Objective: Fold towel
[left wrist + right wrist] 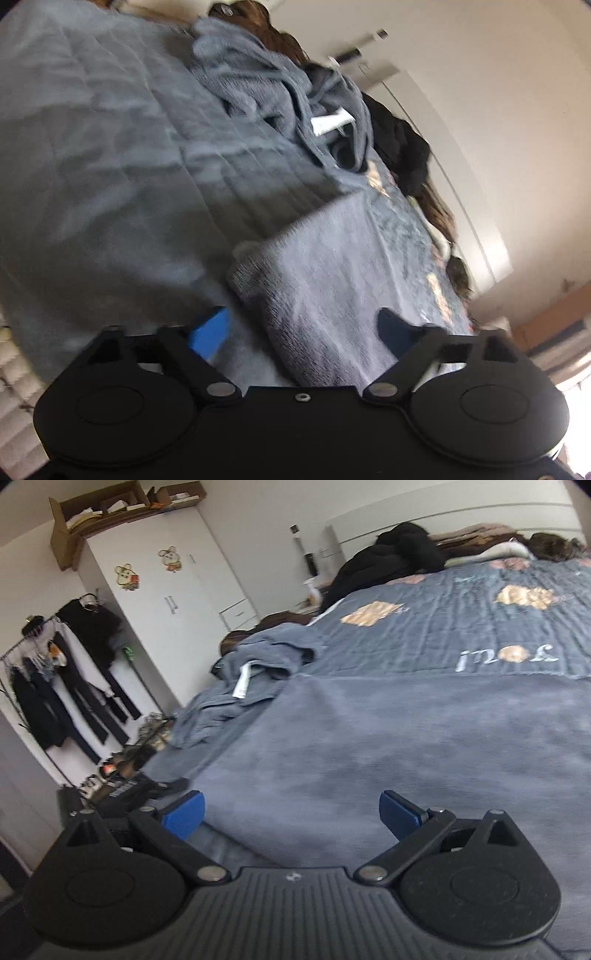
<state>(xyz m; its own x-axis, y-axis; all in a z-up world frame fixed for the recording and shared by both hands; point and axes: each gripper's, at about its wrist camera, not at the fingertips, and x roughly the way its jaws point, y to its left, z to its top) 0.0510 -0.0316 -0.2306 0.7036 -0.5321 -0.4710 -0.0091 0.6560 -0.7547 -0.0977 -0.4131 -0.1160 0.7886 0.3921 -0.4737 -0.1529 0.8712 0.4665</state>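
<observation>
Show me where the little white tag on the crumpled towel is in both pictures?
Left wrist view: white tag sits upper middle, on the crumpled grey-blue towel.
Right wrist view: white tag sits left of middle, on the same towel near the bed's left edge.
Shared landmark: black clothing heap beyond the towel.

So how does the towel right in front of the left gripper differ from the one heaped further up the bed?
The near towel lies as a flat, straight-edged fold; the heaped towel is crumpled into loose ridges. The heaped towel shows a white label; none is visible on the near towel. The near towel sits just ahead of the open left gripper; the heaped towel lies well beyond it. Both are grey-blue and rest on the bed.
</observation>
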